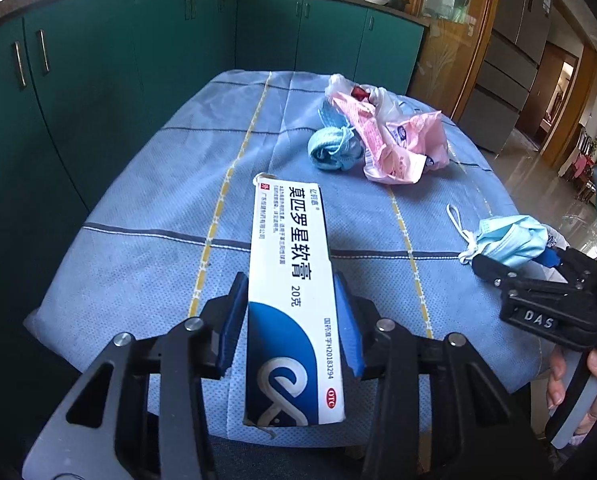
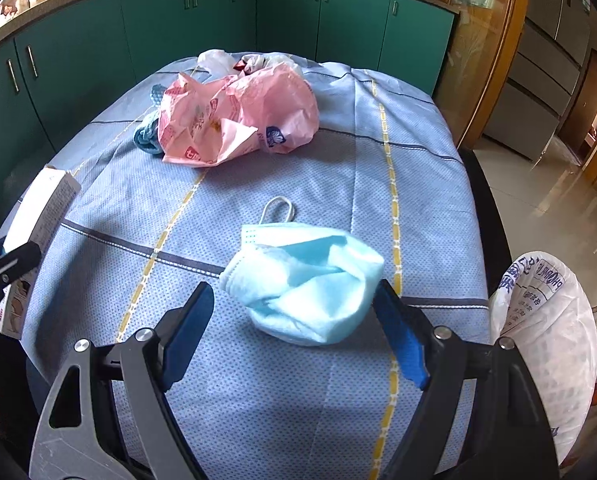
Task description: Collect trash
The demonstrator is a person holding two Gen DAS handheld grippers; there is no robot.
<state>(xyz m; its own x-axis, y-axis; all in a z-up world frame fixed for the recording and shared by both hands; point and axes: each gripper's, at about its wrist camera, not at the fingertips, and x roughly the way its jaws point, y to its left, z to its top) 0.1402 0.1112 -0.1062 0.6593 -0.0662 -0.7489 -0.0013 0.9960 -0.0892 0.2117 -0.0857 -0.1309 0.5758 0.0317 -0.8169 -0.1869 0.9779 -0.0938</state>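
Observation:
My left gripper (image 1: 291, 282) is shut on a long white-and-blue ointment box (image 1: 286, 320), held just above the blue tablecloth (image 1: 138, 264); the box (image 2: 42, 208) shows at the left edge of the right wrist view. A light blue face mask (image 2: 310, 300) lies crumpled on the cloth between the wide-apart fingers of my right gripper (image 2: 294, 288), which is open; the mask's right edge touches the right finger. In the left wrist view this mask (image 1: 514, 240) lies at the right gripper's tips. A pink plastic bag (image 2: 234, 120) and a balled-up blue mask (image 1: 332, 148) lie farther back.
A white printed plastic bag (image 2: 546, 320) hangs beside the table's right edge. Green cabinets (image 1: 98, 80) curve round the far and left sides. A hand (image 1: 558, 380) holds the right gripper's handle. Tiled floor (image 2: 558, 200) opens to the right.

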